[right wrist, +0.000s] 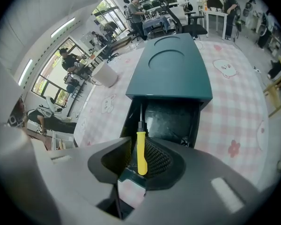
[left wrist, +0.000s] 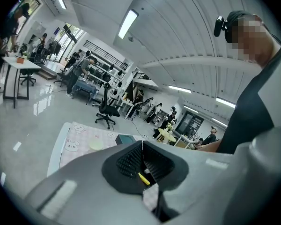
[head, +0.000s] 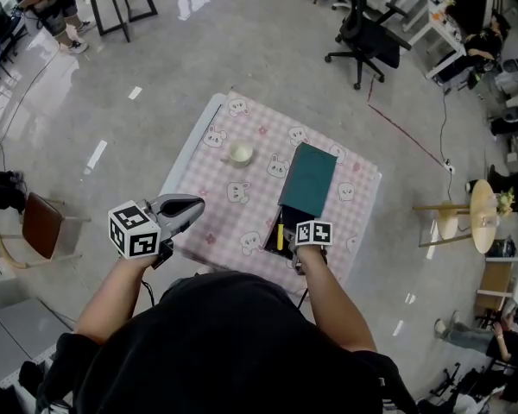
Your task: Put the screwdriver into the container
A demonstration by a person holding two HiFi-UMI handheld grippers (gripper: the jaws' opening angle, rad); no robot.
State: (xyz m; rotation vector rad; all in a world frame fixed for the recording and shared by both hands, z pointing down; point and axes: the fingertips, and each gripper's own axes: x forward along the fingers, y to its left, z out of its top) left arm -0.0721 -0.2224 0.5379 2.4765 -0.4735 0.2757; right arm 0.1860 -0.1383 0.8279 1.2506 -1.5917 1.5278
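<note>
Two claws: your right claw (right wrist: 139,144) pinches the yellow-handled screwdriver (right wrist: 141,154), shaft inside the open teal container (right wrist: 171,74) on the desk (right wrist: 234,116), your left claw (left wrist: 143,146) is pressed together, empty; release here and the handle may catch the near rim and tip out.

Glossy grey floor (head: 268,46) holds an office chair (head: 363,34) and round side table (head: 482,216).

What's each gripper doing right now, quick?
Left gripper: closed, empty.
Right gripper: closed on the screwdriver, at the container.
</note>
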